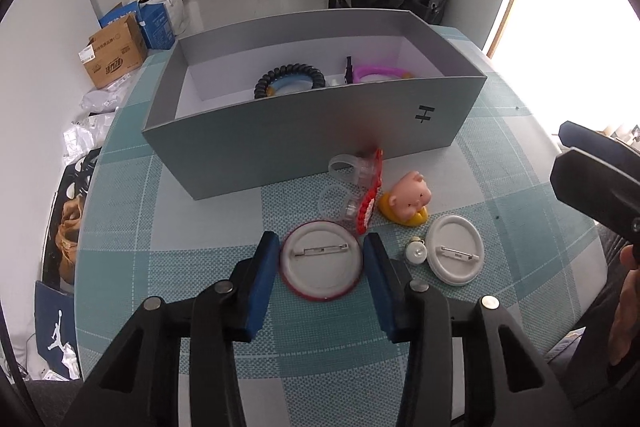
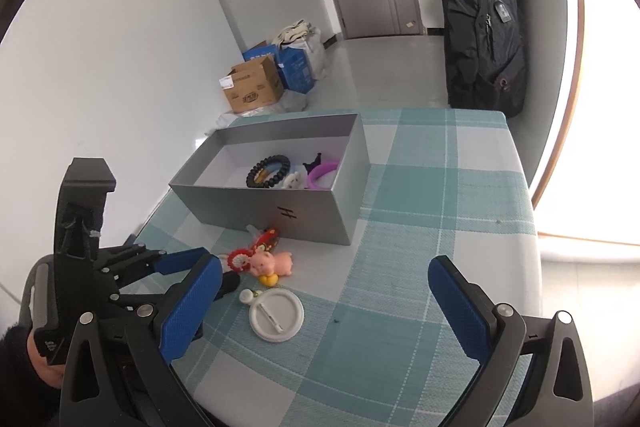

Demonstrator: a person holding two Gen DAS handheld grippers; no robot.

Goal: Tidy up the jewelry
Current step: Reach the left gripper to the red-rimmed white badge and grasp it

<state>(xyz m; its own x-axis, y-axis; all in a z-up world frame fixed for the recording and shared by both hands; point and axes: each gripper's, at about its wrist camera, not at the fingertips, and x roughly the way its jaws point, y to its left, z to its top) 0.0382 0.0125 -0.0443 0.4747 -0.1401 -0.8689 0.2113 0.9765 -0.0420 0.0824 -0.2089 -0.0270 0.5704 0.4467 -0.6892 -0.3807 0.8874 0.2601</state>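
A grey box [image 1: 304, 135] stands on the checked cloth and holds a black bead bracelet [image 1: 290, 77] and a purple bangle [image 1: 380, 71]. In front of it lie two clear plastic rings [image 1: 348, 167], a red-and-white trinket [image 1: 370, 201], a pink pig toy [image 1: 410, 201], a small white charm [image 1: 416, 251] and two pin badges lying face down. My left gripper [image 1: 322, 263] is open, its blue pads either side of the red-rimmed badge [image 1: 322, 261]. The white badge [image 2: 277, 314] lies apart. My right gripper [image 2: 324, 301] is open and empty above the cloth.
The box also shows in the right wrist view [image 2: 280, 179]. The table edge [image 2: 532, 227] runs along the right by a bright window. Cardboard boxes [image 1: 114, 53] and bags sit on the floor at the left. A dark jacket [image 2: 484, 15] hangs beyond the table.
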